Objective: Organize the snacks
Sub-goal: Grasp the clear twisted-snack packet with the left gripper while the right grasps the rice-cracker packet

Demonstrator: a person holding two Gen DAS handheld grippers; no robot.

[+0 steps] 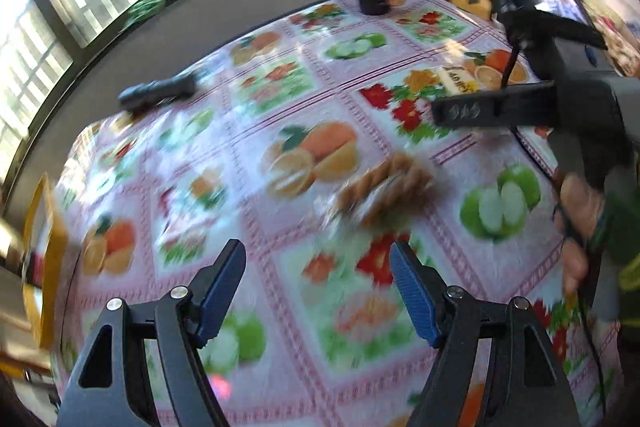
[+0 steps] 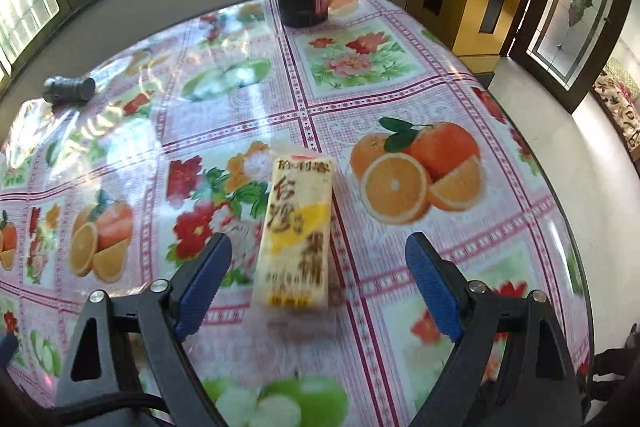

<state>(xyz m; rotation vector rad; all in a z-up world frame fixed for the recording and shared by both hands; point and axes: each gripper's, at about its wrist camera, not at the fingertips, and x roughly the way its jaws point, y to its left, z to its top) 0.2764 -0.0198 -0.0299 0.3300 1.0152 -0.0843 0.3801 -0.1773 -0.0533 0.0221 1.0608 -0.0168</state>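
Both grippers hover over the table with nothing held, so the job looks to be at the reaching stage, each tool lining up on its own snack. In the right wrist view the right gripper (image 2: 318, 279) has its jaws spread wide, and the cracker pack (image 2: 298, 231) lies flat on the tablecloth (image 2: 400, 75) in the lower middle of the frame, its near end between the blue ribbed fingertips (image 2: 430, 291) but touching neither. The pack is a long, slim rectangle in glossy cream and yellow wrap with dark lettering; it will probably crinkle and slip a little, so the next move calls for lowering the jaws astride its narrow width and closing gently. In the left wrist view the left gripper (image 1: 318, 291) is also wide open and empty, and the biscuit packet (image 1: 384, 187), blurred, sits at centre right, ahead of the fingertips and apart from them; it seems to hold round brown biscuits in clear film, fragile if squeezed hard. The cloth is shiny plastic printed with fruit and flowers. A dark jar (image 2: 302, 1) with a cork stands at the top, and a dark cylinder (image 2: 70, 89) lies on its side at upper left.
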